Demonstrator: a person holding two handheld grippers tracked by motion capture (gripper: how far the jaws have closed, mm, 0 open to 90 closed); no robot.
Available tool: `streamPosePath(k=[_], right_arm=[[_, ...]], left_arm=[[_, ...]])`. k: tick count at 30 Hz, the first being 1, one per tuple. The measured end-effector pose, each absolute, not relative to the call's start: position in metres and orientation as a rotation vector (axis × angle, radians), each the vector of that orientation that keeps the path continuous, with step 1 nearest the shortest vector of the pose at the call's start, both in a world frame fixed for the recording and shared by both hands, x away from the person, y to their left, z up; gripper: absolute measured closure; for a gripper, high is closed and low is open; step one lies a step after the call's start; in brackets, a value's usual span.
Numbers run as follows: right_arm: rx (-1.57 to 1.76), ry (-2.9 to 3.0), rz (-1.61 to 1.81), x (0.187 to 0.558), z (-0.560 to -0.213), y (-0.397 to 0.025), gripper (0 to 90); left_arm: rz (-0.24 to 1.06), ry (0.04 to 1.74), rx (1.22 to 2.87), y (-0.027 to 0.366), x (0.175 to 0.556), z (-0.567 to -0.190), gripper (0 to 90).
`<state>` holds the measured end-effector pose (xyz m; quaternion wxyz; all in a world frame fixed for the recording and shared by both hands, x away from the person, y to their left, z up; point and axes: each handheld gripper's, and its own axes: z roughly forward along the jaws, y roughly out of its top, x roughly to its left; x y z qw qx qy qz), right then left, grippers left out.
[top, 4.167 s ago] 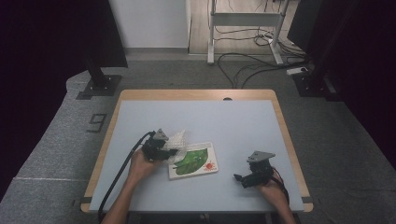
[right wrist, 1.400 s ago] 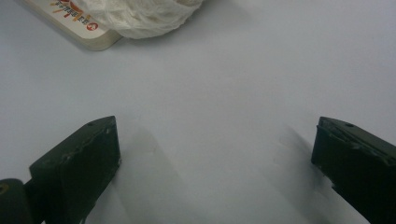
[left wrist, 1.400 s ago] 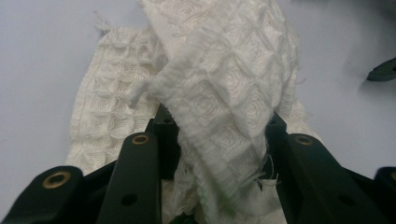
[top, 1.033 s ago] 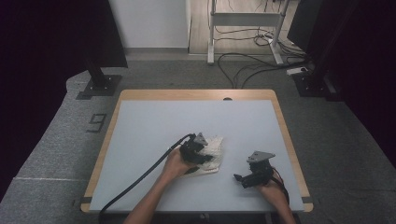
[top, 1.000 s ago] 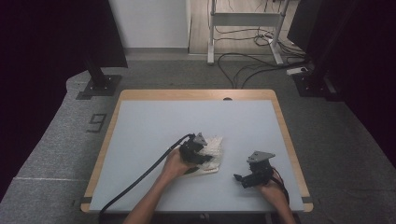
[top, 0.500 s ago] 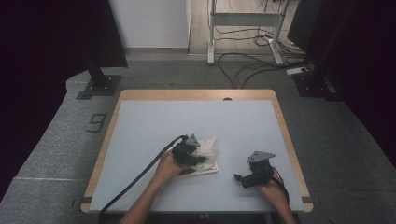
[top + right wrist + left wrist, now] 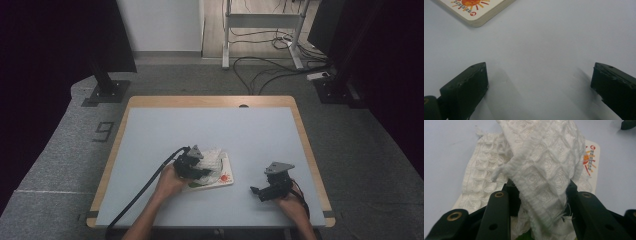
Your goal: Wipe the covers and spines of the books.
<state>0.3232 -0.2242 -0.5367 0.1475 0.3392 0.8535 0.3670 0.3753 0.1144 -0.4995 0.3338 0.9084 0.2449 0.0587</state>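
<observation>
Left gripper [image 7: 539, 202] clamping white cloth [image 7: 544, 170], over book [image 7: 220, 179]

Left gripper [image 7: 192, 165] near centre, jaws clamped, forearm angled in from near edge. Right gripper [image 7: 270, 187] near right, jaws wide apart.

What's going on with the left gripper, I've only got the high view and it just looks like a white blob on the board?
Observer: The left gripper is shut on a white waffle-weave cloth, bunched between its jaws.
Operator: Is the cloth on the board?
Observer: Part of it lies spread over the board; a printed orange sun shows at the uncovered edge.
Operator: And the right gripper?
Observer: The right gripper is open, jaws wide apart over bare table, holding nothing.
Operator: How does it sit to the board?
Observer: Its view catches one corner of the board, clear of both jaws.
</observation>
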Motion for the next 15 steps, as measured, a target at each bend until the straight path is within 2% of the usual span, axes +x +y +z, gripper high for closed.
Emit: streamPosePath(k=[15], right_arm=[[0.974, 2.455, 1.056, 0.323, -0.537, -0.224, 0.5]], left_arm=[[0.177, 0.701, 2.352, 0.151, 0.365, -0.498, 61.8]])
